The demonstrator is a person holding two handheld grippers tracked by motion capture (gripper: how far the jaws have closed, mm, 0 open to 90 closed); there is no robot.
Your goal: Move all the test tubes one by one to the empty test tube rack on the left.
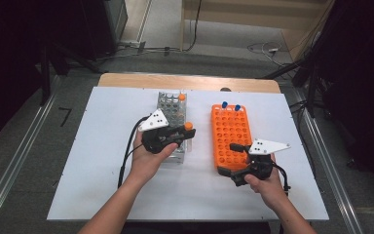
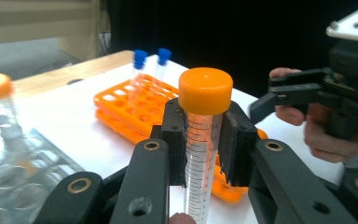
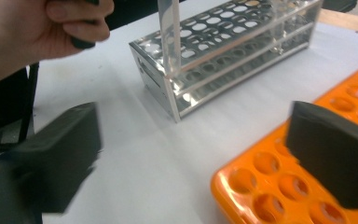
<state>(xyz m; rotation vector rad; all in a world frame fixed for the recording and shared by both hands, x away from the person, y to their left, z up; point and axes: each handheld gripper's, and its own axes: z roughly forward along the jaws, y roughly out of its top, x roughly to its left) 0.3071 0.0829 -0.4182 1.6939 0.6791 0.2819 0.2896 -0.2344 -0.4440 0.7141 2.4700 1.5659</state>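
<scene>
From the high view, your left gripper [image 1: 181, 135] pinches an orange-capped tube [image 1: 188, 127] just over the clear rack [image 1: 171, 105], on the side facing the orange rack [image 1: 230, 131]. One more orange-capped tube [image 1: 181, 97] stands at the clear rack's far end, and two blue-capped tubes [image 1: 231, 105] stand at the orange rack's far end. Your right gripper [image 1: 230, 158] hangs spread and empty at the orange rack's near end. I judge the tube is lifted but not yet placed; the carry across is left.

In the left gripper view, the pads clamp the tube [image 2: 202, 135] just under its cap, upright, with the orange rack [image 2: 135, 105] beyond it.

In the right gripper view, the jaws stand wide apart with nothing between them, the orange rack's [image 3: 303, 186] corner is below them and the clear rack [image 3: 223, 51] farther off.
</scene>
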